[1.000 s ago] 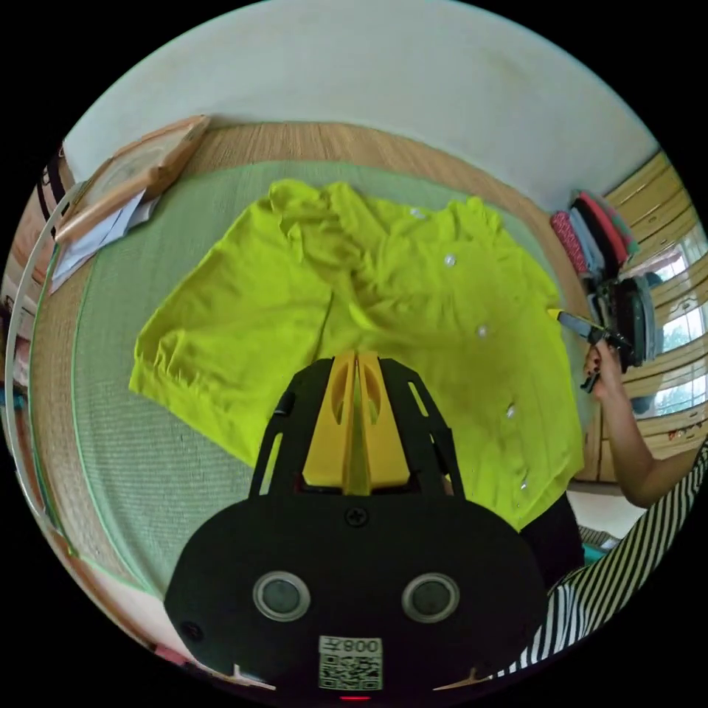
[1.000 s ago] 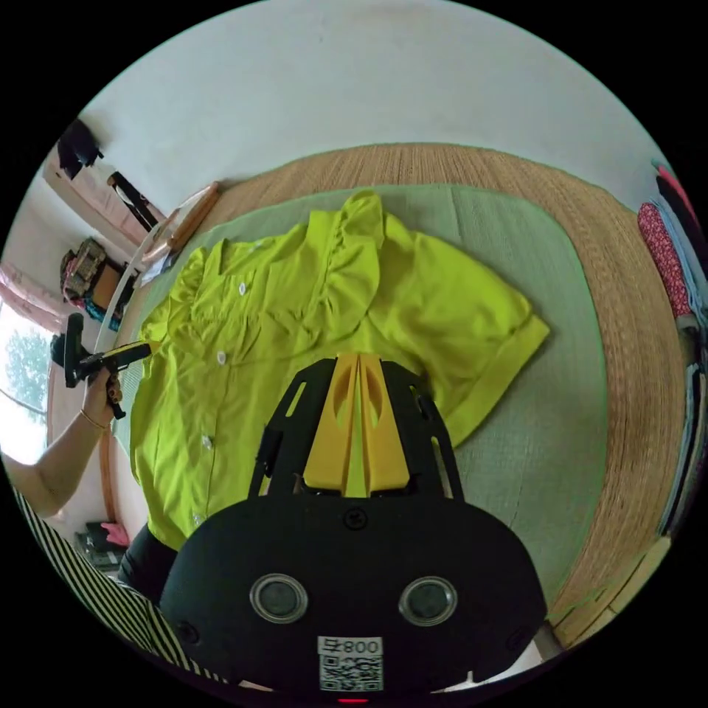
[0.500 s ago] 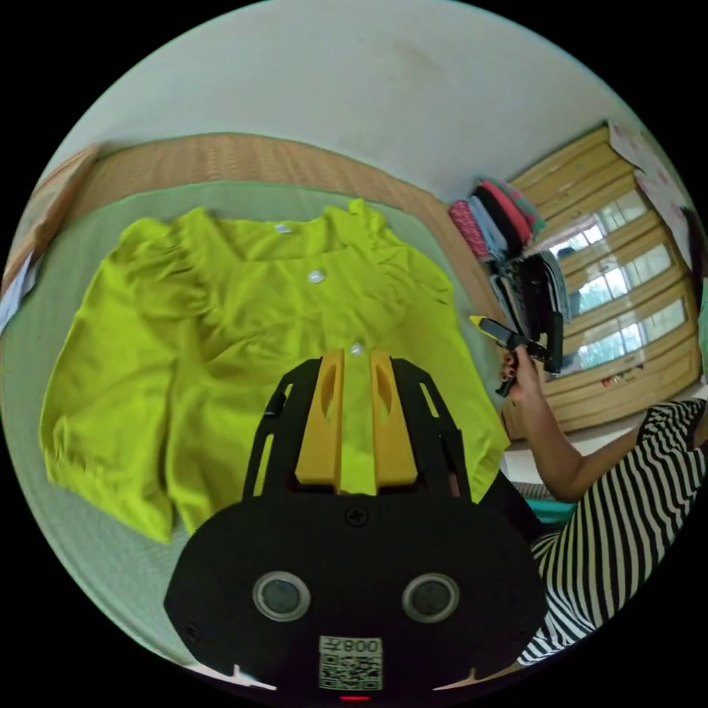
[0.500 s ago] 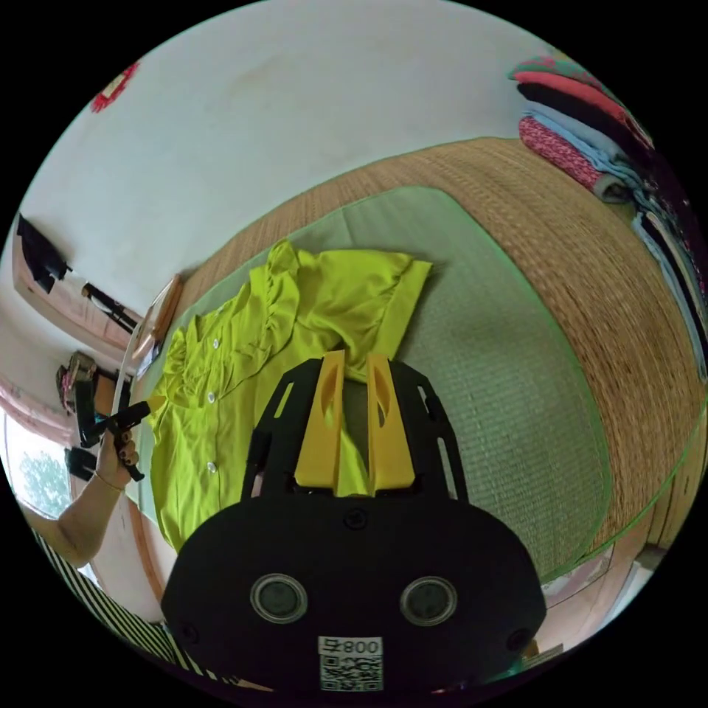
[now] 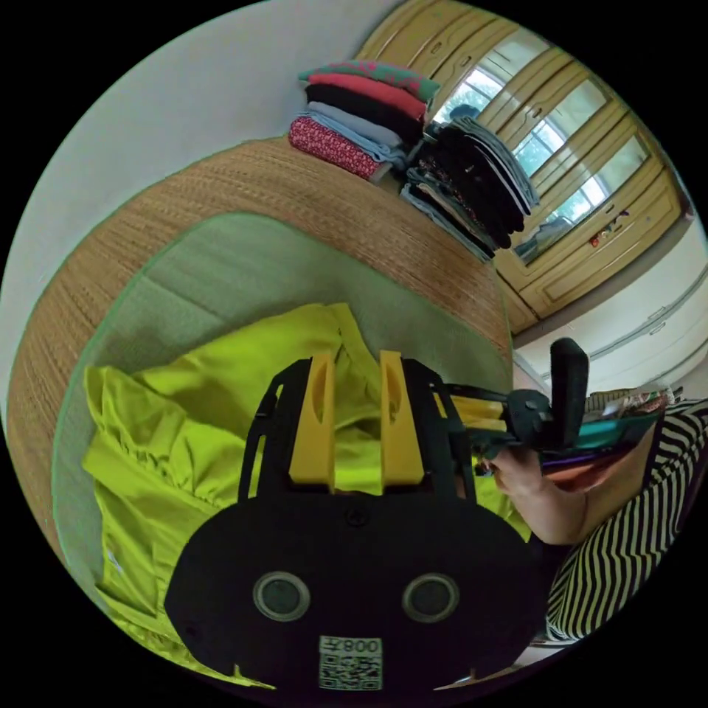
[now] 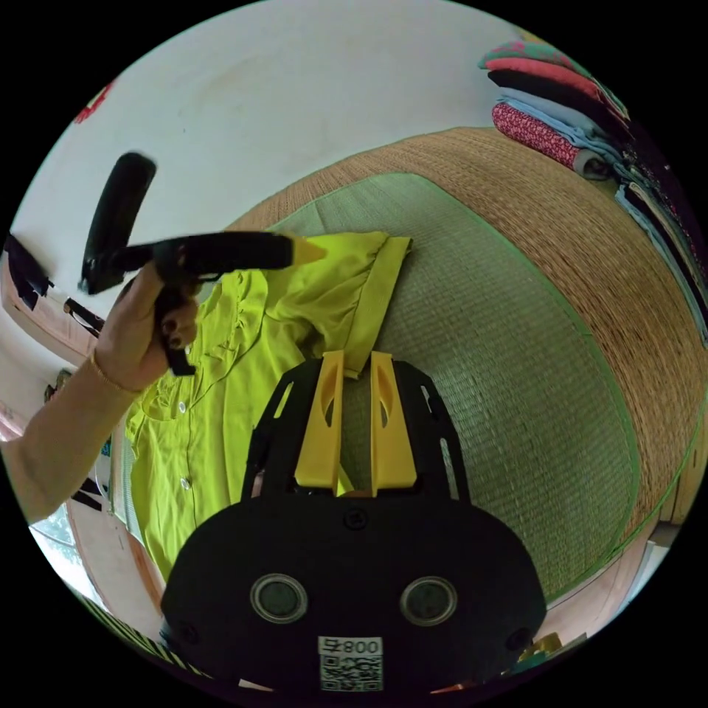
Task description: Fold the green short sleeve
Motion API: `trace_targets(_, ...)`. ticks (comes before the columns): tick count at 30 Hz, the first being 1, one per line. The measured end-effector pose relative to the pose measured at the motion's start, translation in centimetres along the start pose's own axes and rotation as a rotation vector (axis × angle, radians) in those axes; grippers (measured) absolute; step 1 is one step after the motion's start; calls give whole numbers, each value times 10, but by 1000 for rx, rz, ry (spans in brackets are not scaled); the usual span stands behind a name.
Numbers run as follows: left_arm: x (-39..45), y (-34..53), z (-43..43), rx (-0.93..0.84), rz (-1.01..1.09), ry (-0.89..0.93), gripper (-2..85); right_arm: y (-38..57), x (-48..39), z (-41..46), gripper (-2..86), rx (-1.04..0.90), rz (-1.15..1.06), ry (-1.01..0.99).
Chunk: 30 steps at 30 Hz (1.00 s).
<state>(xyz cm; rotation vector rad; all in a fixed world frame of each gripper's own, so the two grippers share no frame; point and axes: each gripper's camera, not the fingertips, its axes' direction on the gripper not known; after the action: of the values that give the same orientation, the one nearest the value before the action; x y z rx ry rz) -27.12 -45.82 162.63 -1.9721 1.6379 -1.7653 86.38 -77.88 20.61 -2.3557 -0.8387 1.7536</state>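
The green short sleeve shirt [image 6: 221, 383] lies button side up on the green mat [image 6: 509, 369], which rests on a larger woven straw mat [image 6: 612, 243]. In the left gripper view the shirt [image 5: 199, 413] shows gathered ruffles and loose wrinkles.

**Progress.** No clean fold is visible. The body lies roughly spread, and one sleeve, ending in a cuff band [image 6: 376, 295], reaches toward the bare mat. Judged from this layout, the task is at an early stage: the sleeves remain to be turned in and the body folded.

**Gripper state.**
- Right gripper [image 6: 352, 369]: jaws parted, nothing clamped. The tips sit at the lower end of the cuff band; whether they touch the cloth cannot be told.
- Left gripper [image 5: 354, 369]: jaws parted and empty, above the shirt. In the right gripper view it [image 6: 306, 251] is held in a hand [image 6: 144, 332] near the sleeve's far edge.
- In the left gripper view the right gripper [image 5: 472, 413] appears just beside the left gripper's frame.

**Edges and clearance.**
- The cuff band is a straight, firm edge and probably the easiest place to grip.
- Bare mat lies open to the right of the sleeve, giving room to move.
- Stacks of folded clothes [image 5: 369, 110] stand at the far side, well apart from the shirt.
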Motion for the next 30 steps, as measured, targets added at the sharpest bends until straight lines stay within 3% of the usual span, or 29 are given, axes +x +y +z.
trace_targets(7, 0, -88, 60, -149, 105, -60, 93, 3, 18, 4, 16, -4, 53, -44)
trace_targets(15, 16, -108, 92, -227, 172, -193, 23, 2, 24, 11, 2, -18, 46, -94)
trace_targets(21, 2, -108, 73, -147, 116, -135, 9, -1, 29, 12, 1, -10, 48, -124)
trace_targets(30, -49, -73, -8, 73, -45, 13, 8, -2, 14, -18, 1, 187, -40, -157)
